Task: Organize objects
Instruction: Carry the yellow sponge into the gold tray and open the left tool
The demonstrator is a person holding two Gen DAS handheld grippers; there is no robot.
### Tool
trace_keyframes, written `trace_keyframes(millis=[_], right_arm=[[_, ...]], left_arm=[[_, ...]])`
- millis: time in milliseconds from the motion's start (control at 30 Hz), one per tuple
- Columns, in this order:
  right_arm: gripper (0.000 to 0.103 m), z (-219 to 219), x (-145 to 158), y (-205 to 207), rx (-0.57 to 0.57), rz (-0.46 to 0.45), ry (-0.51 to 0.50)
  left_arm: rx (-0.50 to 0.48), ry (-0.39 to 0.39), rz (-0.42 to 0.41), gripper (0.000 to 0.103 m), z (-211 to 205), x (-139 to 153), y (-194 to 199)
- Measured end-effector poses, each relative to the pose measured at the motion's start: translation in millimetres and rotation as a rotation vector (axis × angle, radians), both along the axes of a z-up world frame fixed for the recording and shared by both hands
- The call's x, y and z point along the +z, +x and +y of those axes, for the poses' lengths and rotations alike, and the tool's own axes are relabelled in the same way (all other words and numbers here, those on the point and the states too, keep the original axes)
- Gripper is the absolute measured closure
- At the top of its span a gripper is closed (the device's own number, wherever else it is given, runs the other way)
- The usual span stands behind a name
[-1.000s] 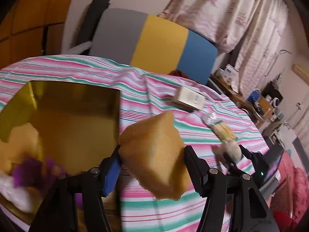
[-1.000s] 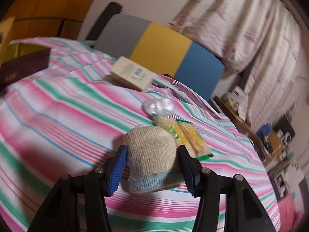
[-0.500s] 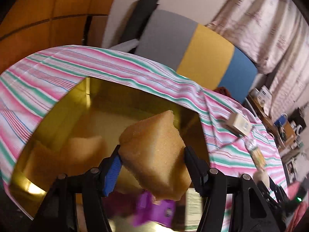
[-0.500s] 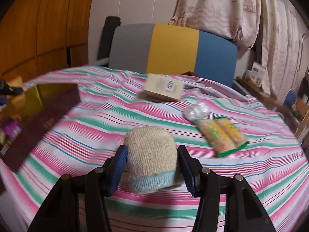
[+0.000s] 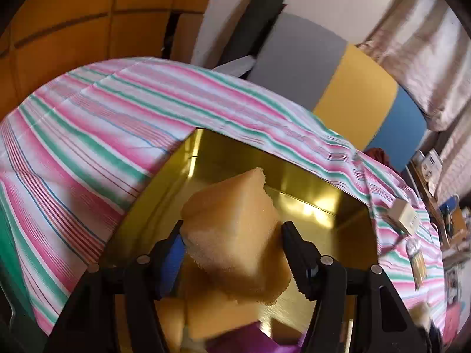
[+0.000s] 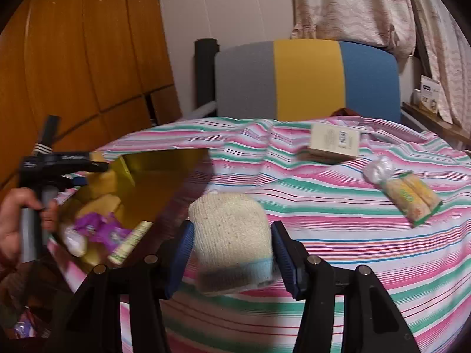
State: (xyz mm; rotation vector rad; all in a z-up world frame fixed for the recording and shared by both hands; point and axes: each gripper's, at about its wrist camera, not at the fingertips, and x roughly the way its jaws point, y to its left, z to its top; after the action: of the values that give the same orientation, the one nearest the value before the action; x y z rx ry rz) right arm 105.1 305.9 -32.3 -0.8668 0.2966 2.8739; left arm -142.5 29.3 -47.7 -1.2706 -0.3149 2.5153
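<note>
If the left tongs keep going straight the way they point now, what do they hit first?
Probably the gold tin: the left tongs, clamped on the yellow sponge, point down into it, likely toward the sponge pieces already inside. Depth is unclear.

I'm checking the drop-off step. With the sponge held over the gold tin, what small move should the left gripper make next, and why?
Probably open the left gripper and let go. Its fingers grip the yellow sponge right above the open gold tin, where similar yellow pieces and a purple wrapper already lie, so it should land inside.
</note>
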Motion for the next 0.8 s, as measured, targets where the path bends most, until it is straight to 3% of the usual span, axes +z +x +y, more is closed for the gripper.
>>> trace_keyframes(millis=[267,433,567,700,800], right_arm=[[0.049,-23,18,-2,0.049,0.044,-0.035],[0.049,-32,18,-10,0.071,0.037,-0.048],[0.049,-39,18,-20,0.087,0.014,-0.076],[0.049,-51,22,-27,0.114,0.008,-0.075],[0.049,-60,24,-35,0.145,0.004,-0.075]], left_arm=[[0.044,0.048,-0.064,0.037,-19,-8,-24],[0.054,0.050,-0.027,0.036,-16,-3,-35],[0.022,0.002,-0.054,0.029,-6,-15,-48],[0.026,0.020,-0.035,0.005,-7,-9,-38],[0.033,0.039,-0.016,0.004,-11,-3,-25]])
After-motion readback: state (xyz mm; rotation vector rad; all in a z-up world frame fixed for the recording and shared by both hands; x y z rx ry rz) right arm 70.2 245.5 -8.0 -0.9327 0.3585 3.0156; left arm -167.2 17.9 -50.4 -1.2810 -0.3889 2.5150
